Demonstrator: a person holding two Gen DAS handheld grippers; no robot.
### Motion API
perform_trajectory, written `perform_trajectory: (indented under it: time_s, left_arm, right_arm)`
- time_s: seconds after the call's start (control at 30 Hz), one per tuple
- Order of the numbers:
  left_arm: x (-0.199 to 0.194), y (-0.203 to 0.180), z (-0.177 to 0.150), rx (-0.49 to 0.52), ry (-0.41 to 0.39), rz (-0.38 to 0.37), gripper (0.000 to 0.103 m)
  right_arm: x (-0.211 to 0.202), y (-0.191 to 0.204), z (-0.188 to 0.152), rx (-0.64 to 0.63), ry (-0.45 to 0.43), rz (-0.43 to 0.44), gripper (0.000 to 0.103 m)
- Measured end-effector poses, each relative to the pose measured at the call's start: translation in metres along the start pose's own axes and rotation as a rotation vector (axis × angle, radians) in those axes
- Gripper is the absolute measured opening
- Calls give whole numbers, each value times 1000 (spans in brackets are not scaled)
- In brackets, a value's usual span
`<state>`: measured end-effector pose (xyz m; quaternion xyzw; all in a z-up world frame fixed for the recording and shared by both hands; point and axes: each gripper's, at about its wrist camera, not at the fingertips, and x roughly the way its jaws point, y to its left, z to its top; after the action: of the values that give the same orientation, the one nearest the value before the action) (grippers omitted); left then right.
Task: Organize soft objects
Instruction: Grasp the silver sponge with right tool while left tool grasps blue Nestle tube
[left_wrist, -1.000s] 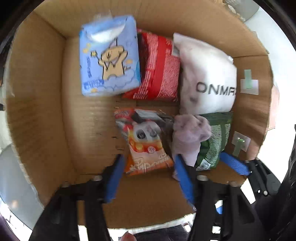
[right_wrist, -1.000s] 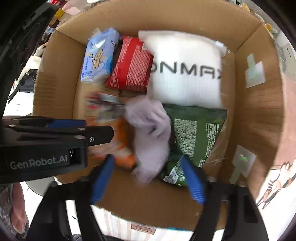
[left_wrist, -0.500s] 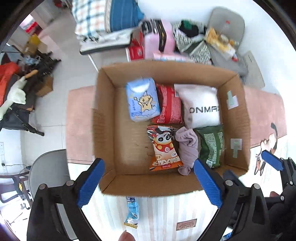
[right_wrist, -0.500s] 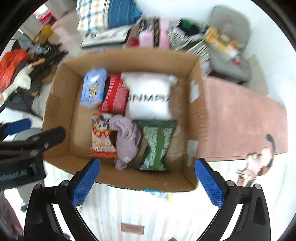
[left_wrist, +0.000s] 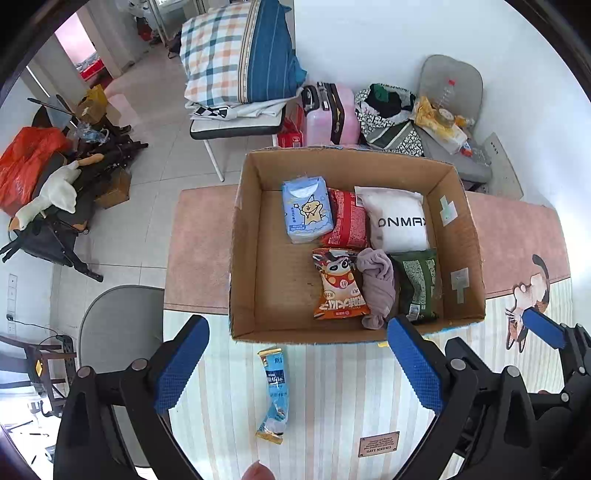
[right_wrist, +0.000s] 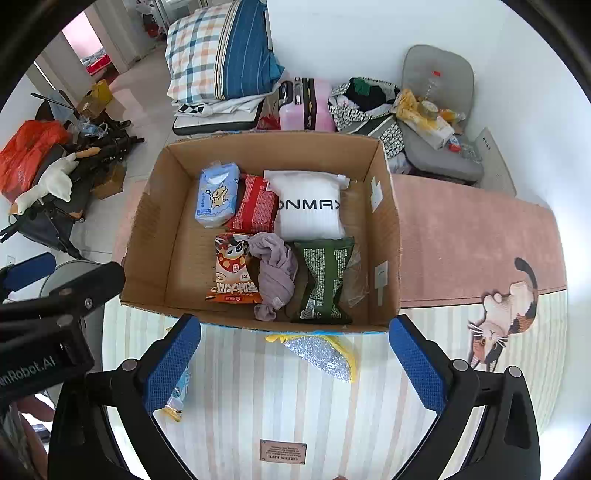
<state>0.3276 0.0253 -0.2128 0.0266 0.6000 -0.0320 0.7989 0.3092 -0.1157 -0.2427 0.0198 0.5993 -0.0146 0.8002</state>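
A cardboard box (left_wrist: 243, 266) (right_wrist: 384, 229) stands on the striped table. In it lie a blue tissue pack (left_wrist: 306, 212) (right_wrist: 216, 195), a red packet (left_wrist: 347, 221) (right_wrist: 255, 206), a white ONMAX pillow (left_wrist: 400, 221) (right_wrist: 308, 206), an orange snack bag (left_wrist: 338, 284) (right_wrist: 231, 273), a lilac cloth (left_wrist: 376, 284) (right_wrist: 273, 273) and a green bag (left_wrist: 419, 284) (right_wrist: 325, 280). A blue sachet (left_wrist: 275, 395) (right_wrist: 179, 395) lies in front of the box. A silver and yellow scrubber (right_wrist: 321, 354) lies by the box front. My left gripper (left_wrist: 295, 365) and right gripper (right_wrist: 291, 365) are open, empty, above the table.
A pink mat (left_wrist: 199, 251) (right_wrist: 472, 236) with a cat print lies under the box. Behind stand a chair with a plaid pillow (left_wrist: 240, 55), a pink suitcase (left_wrist: 328, 114) and a grey chair with bags (left_wrist: 443, 110). A grey chair (left_wrist: 118, 325) stands left.
Both grippers have pulled up and back out of the box and opened wide. The orange snack bag and lilac cloth stay in the box.
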Motion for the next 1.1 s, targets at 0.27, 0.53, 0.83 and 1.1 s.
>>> perform_trajectory:
  time_s: [0.27, 0.53, 0.83, 1.1]
  left_arm:
    - [-27, 4, -21, -29, -90, 42, 99]
    - [-21, 19, -52, -97, -188, 12, 99]
    - [104, 38, -109, -107, 123, 94, 99]
    - [173, 40, -143, -87, 295, 83, 83]
  right_arm:
    - [-28, 5, -16, -10, -81, 9, 103]
    - [-23, -7, -35, -97, -98, 58, 103]
    - [97, -38, -70, -206, 145, -19, 99]
    - [189, -26, -81, -277, 269, -104, 74]
